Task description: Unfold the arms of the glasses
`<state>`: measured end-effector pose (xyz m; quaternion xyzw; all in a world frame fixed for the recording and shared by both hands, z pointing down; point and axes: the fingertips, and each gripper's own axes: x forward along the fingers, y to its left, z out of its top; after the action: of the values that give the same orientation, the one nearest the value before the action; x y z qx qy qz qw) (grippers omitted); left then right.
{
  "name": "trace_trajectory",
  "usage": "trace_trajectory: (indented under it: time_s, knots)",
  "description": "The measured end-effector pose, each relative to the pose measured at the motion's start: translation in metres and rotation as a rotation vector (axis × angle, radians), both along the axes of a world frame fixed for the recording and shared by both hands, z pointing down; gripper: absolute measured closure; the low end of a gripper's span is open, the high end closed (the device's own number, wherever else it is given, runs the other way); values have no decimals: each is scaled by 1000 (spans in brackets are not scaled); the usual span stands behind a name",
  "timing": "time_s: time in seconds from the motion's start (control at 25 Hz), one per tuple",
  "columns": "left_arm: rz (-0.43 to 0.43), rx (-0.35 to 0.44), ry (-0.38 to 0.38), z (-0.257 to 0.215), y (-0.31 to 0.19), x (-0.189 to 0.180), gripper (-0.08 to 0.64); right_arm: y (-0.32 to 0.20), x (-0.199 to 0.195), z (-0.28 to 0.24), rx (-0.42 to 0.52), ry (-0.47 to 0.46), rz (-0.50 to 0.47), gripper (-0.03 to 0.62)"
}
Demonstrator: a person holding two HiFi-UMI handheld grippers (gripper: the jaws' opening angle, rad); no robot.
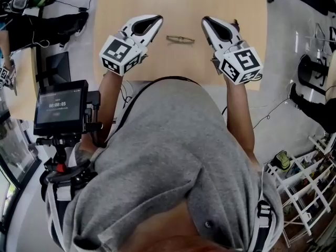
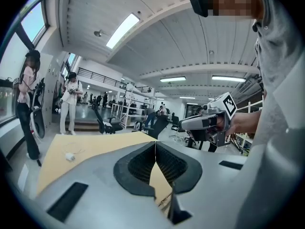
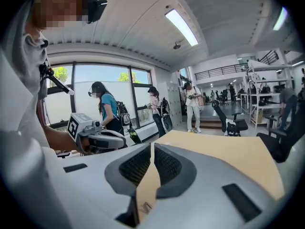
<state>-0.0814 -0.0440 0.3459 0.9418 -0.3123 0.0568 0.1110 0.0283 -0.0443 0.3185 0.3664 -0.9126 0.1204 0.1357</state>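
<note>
The folded, thin-framed glasses (image 1: 180, 39) lie on the light wooden table (image 1: 178, 4), between my two grippers and touching neither. My left gripper (image 1: 157, 19) hovers just left of them, shut, with nothing between its jaws. Just right of them, my right gripper (image 1: 205, 20) is also shut and empty. In the left gripper view the jaws meet at the tips (image 2: 155, 143), and a sliver of the glasses (image 2: 163, 202) shows low in the gap. The right gripper view has the same closed tips (image 3: 152, 144), with a bit of frame (image 3: 145, 207) below.
A small screen on a tripod (image 1: 60, 108) stands at my left side. The table's near edge (image 1: 157, 81) runs right in front of my body. A small white object with a cord (image 2: 70, 156) lies on the table. People and office chairs stand farther off.
</note>
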Motion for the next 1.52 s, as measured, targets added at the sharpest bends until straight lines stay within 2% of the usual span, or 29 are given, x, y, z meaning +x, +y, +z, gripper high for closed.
trace_trajectory:
  time_s: [0.28, 0.44, 0.6, 0.96, 1.12, 1.28, 1.52]
  knots:
    - [44, -202, -137, 124, -23, 52, 554, -23, 55, 122, -217, 67, -4, 583]
    - [69, -290, -209, 179, -13, 54, 554, -8, 63, 181, -339, 130, -18, 583]
    - [76, -352, -242, 213, -5, 51, 554, 6, 66, 222, -415, 182, -33, 583]
    - [91, -410, -286, 254, 2, 56, 554, 26, 60, 271, -494, 300, -115, 580]
    - [106, -435, -328, 271, 12, 56, 554, 43, 56, 292, -556, 338, -162, 500]
    - [93, -448, -357, 281, 19, 49, 554, 51, 53, 304, -585, 340, -169, 499]
    - [90, -459, -362, 285, 23, 46, 554, 56, 47, 315, -603, 376, -189, 499]
